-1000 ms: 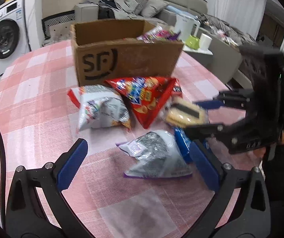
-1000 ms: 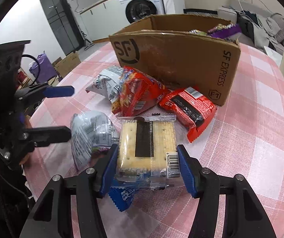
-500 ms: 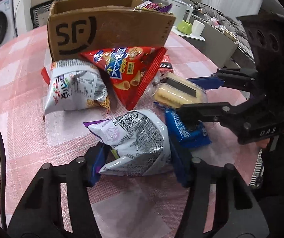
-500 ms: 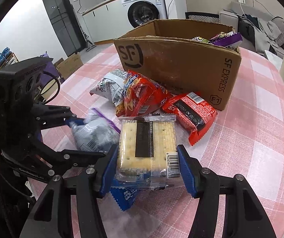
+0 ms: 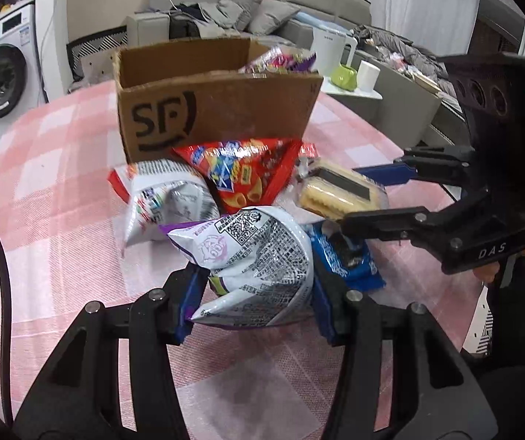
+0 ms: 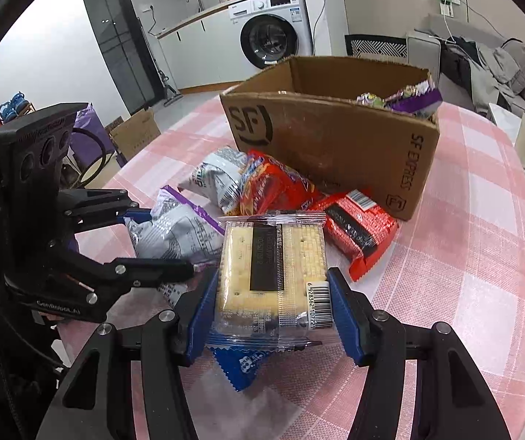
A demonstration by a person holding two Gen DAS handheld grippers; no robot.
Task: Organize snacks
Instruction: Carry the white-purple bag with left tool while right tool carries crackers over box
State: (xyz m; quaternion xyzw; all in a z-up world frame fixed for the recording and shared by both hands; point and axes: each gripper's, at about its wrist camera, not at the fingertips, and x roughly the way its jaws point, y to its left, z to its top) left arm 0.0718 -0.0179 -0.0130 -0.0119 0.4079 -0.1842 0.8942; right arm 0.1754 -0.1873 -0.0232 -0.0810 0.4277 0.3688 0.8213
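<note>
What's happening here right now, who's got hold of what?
Both grippers are loaded. The left gripper is shut on the silver-and-purple snack bag, and the right gripper is shut on the clear cracker pack. A blue packet lies on the pink checked table under the crackers. Three more snacks sit in front of the cardboard box: a silver bag, a red chip bag and a red packet. The box already holds some snacks.
</note>
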